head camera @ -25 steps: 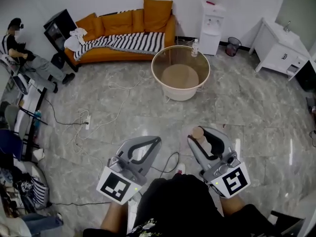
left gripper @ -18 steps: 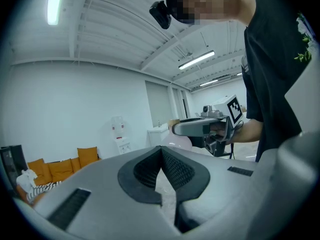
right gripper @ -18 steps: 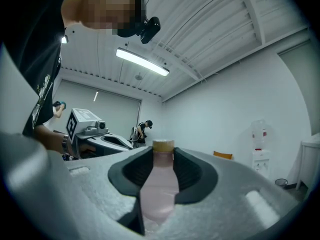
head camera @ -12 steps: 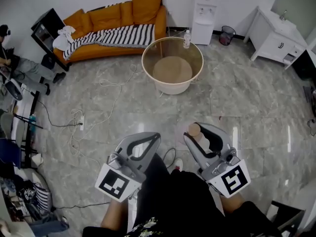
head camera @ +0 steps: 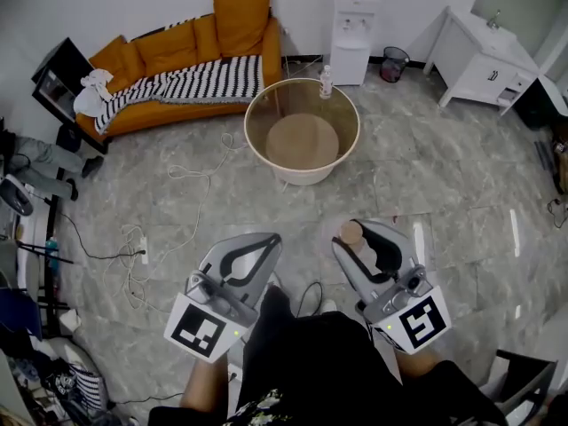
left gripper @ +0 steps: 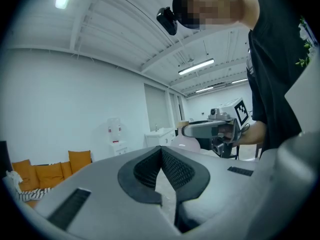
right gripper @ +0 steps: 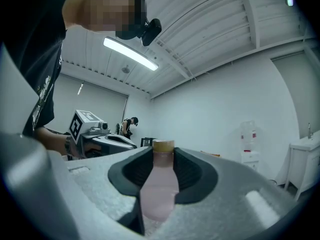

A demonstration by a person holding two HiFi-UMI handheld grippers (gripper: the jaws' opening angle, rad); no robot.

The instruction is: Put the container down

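Observation:
My right gripper (head camera: 366, 243) is shut on a small pale pink bottle (right gripper: 159, 186) with a tan cap (head camera: 352, 232), held between the black pads (right gripper: 190, 176) in the right gripper view. It is carried at waist height above the grey marble floor. My left gripper (head camera: 263, 248) is level with it on the left, its pads touching with nothing between them (left gripper: 161, 160). A round glass-topped table (head camera: 302, 131) with a cream base stands further ahead; a clear water bottle (head camera: 326, 82) rests on its far edge.
An orange sofa (head camera: 177, 74) with a striped blanket lines the back wall, next to a white water dispenser (head camera: 351, 34), a dark bin (head camera: 390, 64) and a white cabinet (head camera: 479, 60). Cables (head camera: 191, 193) trail over the floor at left. A dark chair (head camera: 524, 384) is at lower right.
The view has advanced toward the round table and swung left, so the table and sofa sit closer. Both grippers keep their places and the bottle stays gripped.

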